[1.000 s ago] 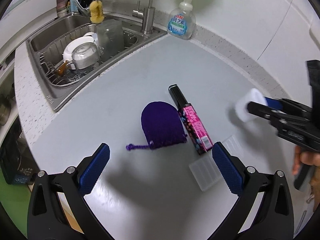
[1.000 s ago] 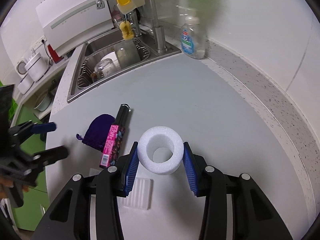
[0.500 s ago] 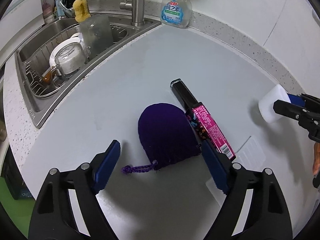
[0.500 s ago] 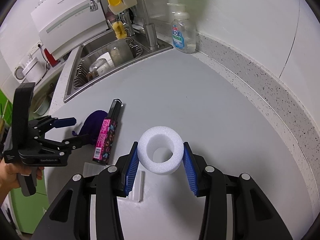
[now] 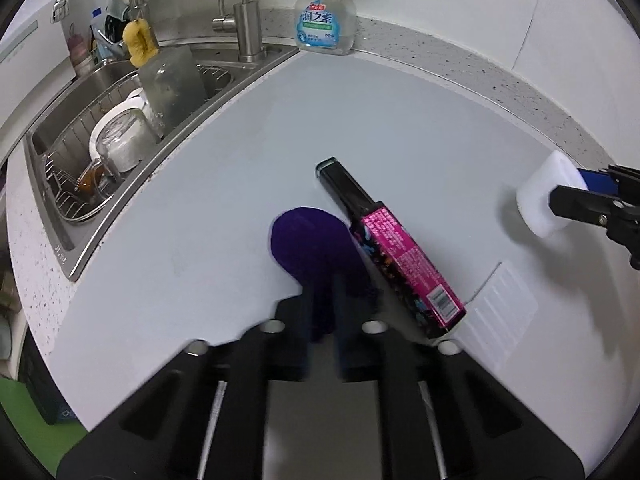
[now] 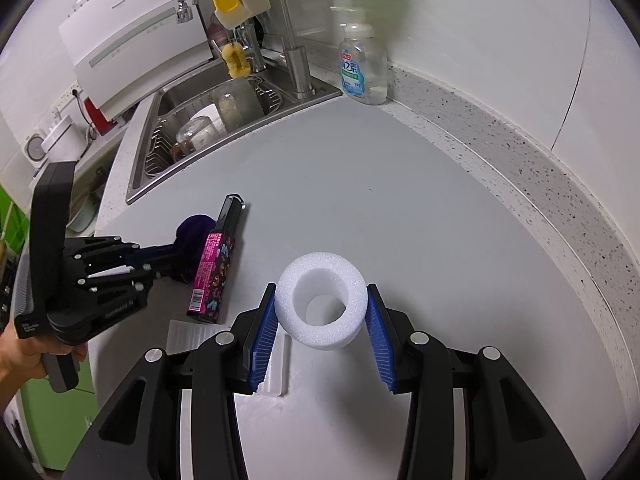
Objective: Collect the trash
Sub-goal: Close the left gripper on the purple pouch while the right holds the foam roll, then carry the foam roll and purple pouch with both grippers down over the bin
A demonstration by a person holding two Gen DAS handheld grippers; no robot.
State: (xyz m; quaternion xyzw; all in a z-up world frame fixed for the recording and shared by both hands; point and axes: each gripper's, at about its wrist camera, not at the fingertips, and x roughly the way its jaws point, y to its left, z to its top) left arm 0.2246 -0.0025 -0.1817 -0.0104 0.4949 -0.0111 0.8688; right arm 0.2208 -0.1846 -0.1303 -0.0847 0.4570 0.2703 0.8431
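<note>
**Both tongs loaded over the grey bench**

The grey bench spreads out ahead of both my tongs, with a speckled stone edge curving round its far and right sides. Beyond my left tongs, up and to the left, the steel sink holds a wire rack with a plate and glass jars in it. A soap bottle stands at the far edge of the bench, just right of the tap.

My left tongs are clenched on the near end of the purple pouch; the rest of the pouch lies on the bench straight ahead of them. In the right wrist view the same tongs reach in from the left, my hand on the grip, their tips buried in the pouch.

The pink and black box lies flat just right of the left tongs, touching the pouch's right side, its black end pointing away from me. A ribbed white tray lies right of the box's near end, and it shows beneath my right tongs too.

My right tongs grip the white foam ring by its two sides, lifted above the bench, its hole facing me.
</note>
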